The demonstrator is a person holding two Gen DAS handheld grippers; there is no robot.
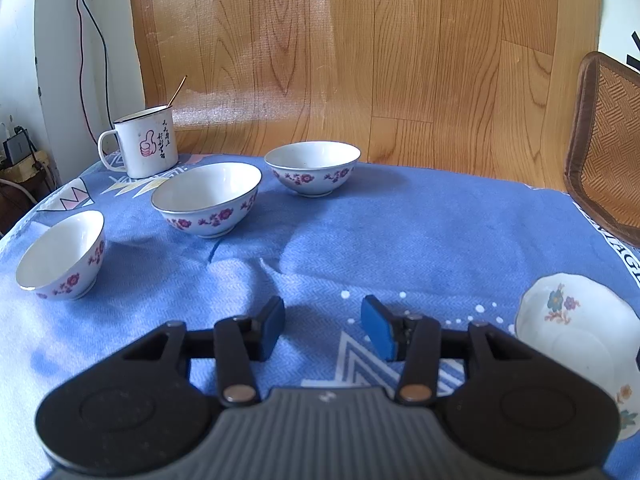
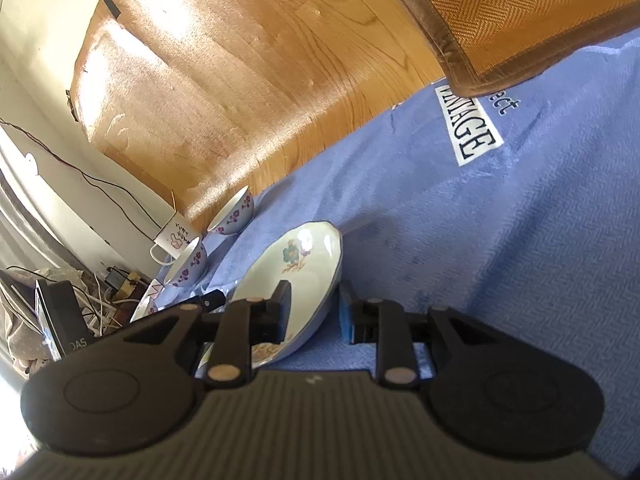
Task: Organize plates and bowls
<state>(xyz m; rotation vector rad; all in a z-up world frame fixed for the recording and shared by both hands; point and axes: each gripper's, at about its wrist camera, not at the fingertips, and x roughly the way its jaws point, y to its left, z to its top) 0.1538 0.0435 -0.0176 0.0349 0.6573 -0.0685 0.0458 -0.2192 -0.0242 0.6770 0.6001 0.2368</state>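
Note:
Three white bowls with purple flowers sit on the blue cloth: one at the left (image 1: 64,258), one in the middle (image 1: 208,199), one at the back (image 1: 313,168). A white floral plate (image 1: 580,344) lies at the right. My left gripper (image 1: 323,326) is open and empty above the cloth, in front of the bowls. In the right wrist view my right gripper (image 2: 314,312) is open, its fingers either side of the plate's (image 2: 296,272) rim: the left finger over the plate's inside, the right finger outside on the cloth. Two bowls (image 2: 234,216) (image 2: 188,266) show beyond it.
A white enamel mug (image 1: 145,146) with a spoon stands at the back left of the table. A brown woven cushion (image 1: 608,148) lies at the right edge. The wooden floor (image 1: 360,60) is beyond the table. Cables and boxes (image 2: 100,292) lie on the floor to the left.

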